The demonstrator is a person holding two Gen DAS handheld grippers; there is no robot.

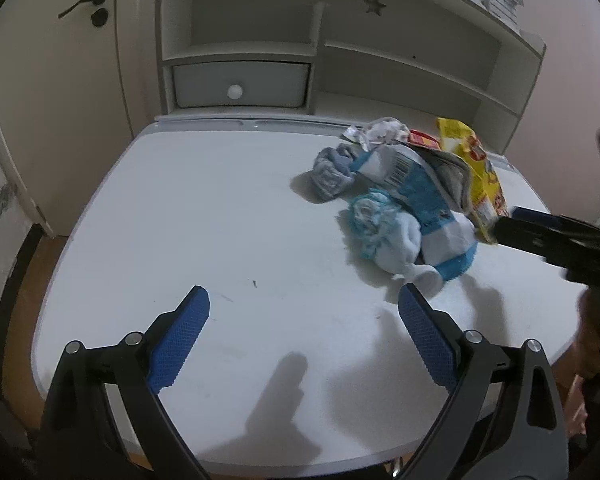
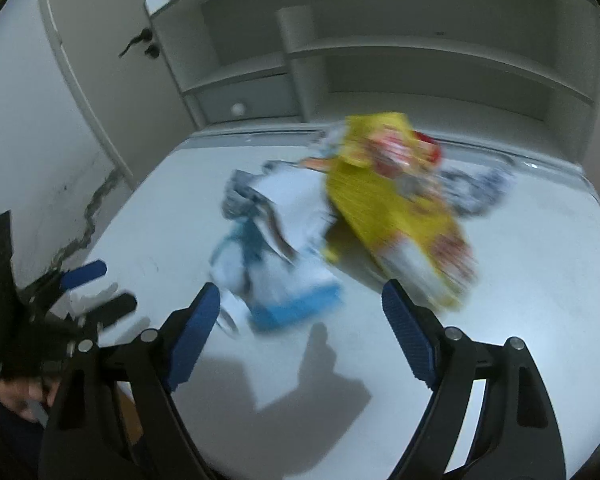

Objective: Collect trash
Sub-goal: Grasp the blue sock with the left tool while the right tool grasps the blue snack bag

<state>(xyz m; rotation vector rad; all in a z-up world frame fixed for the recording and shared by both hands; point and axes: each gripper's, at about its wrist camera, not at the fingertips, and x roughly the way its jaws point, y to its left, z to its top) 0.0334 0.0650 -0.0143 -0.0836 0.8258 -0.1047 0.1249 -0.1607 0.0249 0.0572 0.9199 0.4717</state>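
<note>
- A heap of trash (image 1: 404, 196) sits toward the far right of a white table (image 1: 204, 216): blue-and-white packets, a yellow wrapper (image 2: 396, 208), crumpled paper.
- Risk: a loose pinch could scatter light wrappers off the edge.
- Left gripper (image 1: 304, 340) and right gripper (image 2: 300, 328) are both spread wide, empty, touching nothing.

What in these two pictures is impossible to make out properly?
- Print on the yellow bag: smeared by motion blur in the right wrist view.
- Same bag's far side in the left wrist view: hidden behind the blue and white package.
- Right gripper in the left wrist view: cut off by the picture's edge.
- Crumpled wrapper: too small to identify.
</note>
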